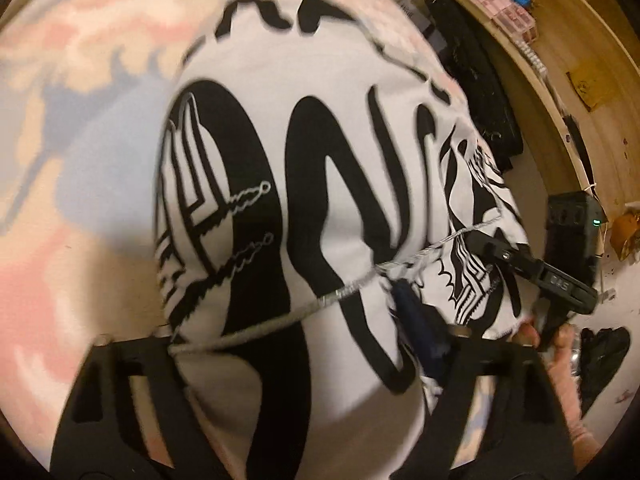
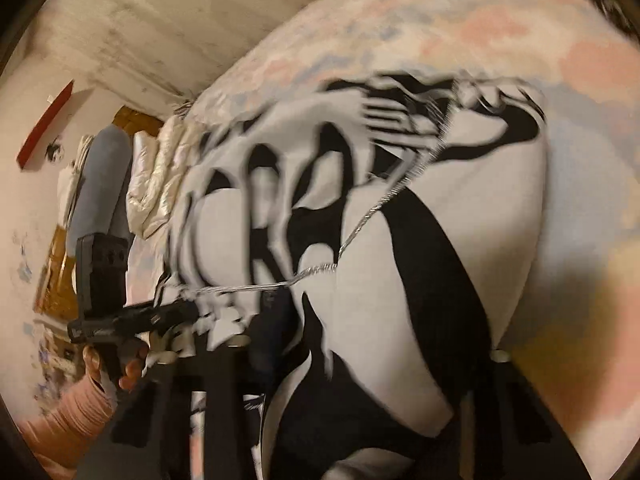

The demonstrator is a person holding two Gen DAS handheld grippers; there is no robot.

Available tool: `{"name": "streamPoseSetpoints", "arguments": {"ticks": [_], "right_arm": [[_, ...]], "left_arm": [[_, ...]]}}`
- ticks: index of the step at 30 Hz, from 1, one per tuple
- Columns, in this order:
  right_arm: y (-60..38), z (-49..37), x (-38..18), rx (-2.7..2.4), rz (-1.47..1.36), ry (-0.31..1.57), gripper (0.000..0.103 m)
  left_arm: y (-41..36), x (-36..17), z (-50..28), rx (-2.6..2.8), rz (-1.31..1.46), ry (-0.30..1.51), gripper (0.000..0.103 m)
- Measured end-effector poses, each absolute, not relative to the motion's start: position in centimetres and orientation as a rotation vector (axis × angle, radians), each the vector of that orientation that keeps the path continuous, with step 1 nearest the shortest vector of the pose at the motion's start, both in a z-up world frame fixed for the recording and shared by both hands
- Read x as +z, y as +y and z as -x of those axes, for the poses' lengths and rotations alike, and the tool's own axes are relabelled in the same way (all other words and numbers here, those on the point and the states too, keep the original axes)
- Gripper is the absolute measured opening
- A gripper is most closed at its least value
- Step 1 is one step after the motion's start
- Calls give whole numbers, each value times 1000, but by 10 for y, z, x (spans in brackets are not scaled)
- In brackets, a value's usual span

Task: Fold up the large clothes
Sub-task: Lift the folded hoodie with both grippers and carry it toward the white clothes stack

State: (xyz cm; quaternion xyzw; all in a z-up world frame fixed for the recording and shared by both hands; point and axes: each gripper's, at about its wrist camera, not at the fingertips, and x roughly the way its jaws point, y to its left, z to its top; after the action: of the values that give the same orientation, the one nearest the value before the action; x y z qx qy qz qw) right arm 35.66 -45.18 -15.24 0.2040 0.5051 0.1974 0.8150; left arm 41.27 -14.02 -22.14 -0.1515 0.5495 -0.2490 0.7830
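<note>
A large white garment [image 1: 272, 60] with bold black print lies spread on a pastel bedspread [image 1: 80, 140]. Its grey-stitched hem [image 1: 280, 316] runs across the near edge. My left gripper [image 1: 280, 336] straddles that hem, its fingers wide apart with cloth bulging between them. In the right wrist view the left gripper [image 2: 188, 308] meets the garment's [image 2: 480, 200] left corner. My right gripper [image 2: 366, 350] also stands over the hem, fingers apart with fabric between them. From the left wrist view the right gripper [image 1: 486, 246] sits at the right corner. Both views are motion-blurred.
A wooden shelf unit [image 1: 560, 60] with pink boxes [image 1: 508, 8] stands to the right of the bed, with dark cloth [image 1: 480, 100] piled beside it. A hand in a pink sleeve [image 2: 72, 408] holds the left gripper. A cream quilt [image 2: 160, 168] lies at the bed's far left, by the wall.
</note>
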Motion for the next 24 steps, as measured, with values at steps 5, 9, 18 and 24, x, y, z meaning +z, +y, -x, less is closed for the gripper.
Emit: {"name": "streamPoseSetpoints", "arguments": {"ticks": [5,9,18,24], "right_arm": [[-425,-340,-108,395,-320,1012,23],[-405,-324,-86,399,-308,999,22],[-328,-258,-22,465,-269,938,22],[-301,-255,-18,540,-221,881,22]], "left_arm": [[-139,-190,-391,-518,250,1103,49],[-119,-169,-368,-525,251,1078,47],[-70,-95,-305,-478,261,970,47],[-61,-126,-334,-395,247,892,47]]}}
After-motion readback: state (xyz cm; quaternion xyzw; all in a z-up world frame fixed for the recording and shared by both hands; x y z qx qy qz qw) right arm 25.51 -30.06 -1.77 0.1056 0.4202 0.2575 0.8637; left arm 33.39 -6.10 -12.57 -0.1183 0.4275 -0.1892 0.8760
